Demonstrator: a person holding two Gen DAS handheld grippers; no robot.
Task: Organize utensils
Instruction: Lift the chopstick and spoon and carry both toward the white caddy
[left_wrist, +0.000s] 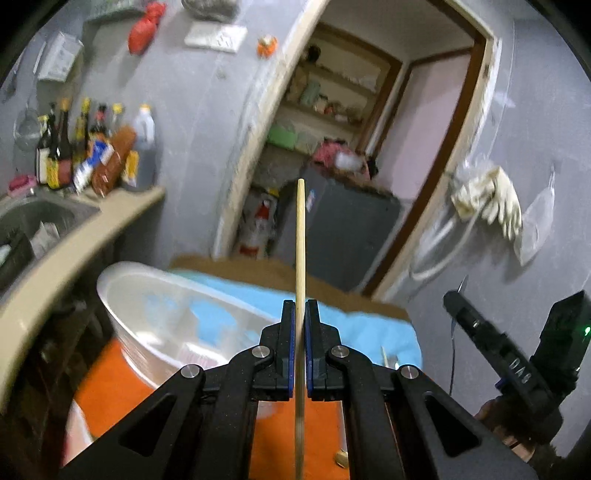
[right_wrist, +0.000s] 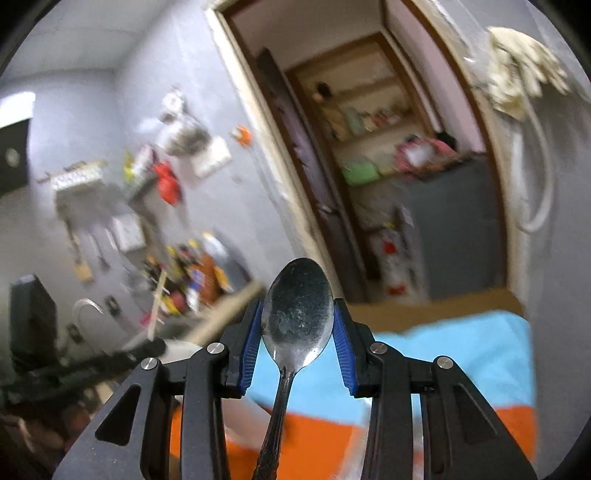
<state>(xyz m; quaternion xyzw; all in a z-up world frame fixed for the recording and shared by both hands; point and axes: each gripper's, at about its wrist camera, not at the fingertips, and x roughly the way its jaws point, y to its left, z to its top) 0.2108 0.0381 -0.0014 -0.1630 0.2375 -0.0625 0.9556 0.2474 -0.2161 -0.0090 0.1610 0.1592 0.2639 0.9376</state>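
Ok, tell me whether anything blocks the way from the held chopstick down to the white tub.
Nothing visible does. The left gripper holds the chopstick upright, jaws shut on it, and the white tub sits below and left of it, top open, with only open air between them. The tub's near edge is hidden behind the gripper.
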